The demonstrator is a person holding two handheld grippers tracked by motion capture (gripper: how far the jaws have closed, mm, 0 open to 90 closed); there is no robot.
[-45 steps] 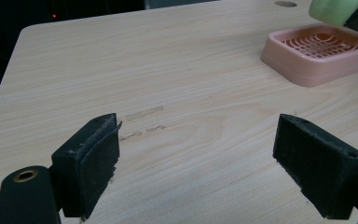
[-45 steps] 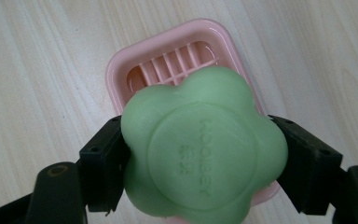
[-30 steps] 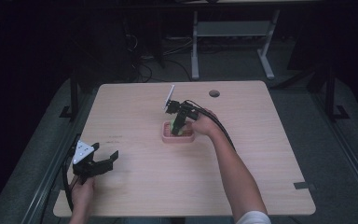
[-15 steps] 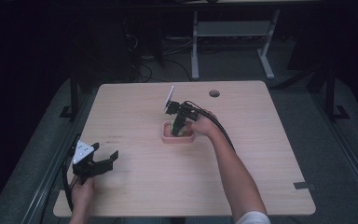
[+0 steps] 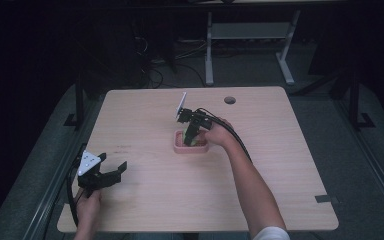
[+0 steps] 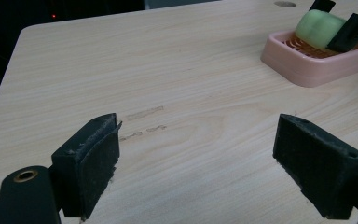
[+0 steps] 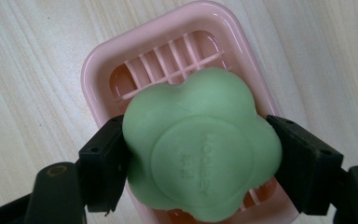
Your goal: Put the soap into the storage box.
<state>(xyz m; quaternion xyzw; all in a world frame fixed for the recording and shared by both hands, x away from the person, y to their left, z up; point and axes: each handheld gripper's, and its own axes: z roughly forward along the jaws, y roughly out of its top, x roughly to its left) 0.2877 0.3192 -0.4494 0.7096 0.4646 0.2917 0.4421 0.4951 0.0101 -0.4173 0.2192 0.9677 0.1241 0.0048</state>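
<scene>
The green soap (image 7: pixel 200 147) is clamped in the right gripper (image 7: pixel 200 158) just over the pink soap dish (image 7: pixel 102 65), not released yet, while the left gripper (image 6: pixel 205 172) waits with jaws apart.

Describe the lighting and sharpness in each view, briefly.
High view: the light wooden table is evenly lit, its surroundings nearly black, and small things look soft. Left gripper view: the near black jaws are sharp, and the pink slatted soap dish farther off is slightly soft. Right gripper view: the green flower-shaped soap bar is bright and crisp, its embossed lettering visible, no glare.
</scene>
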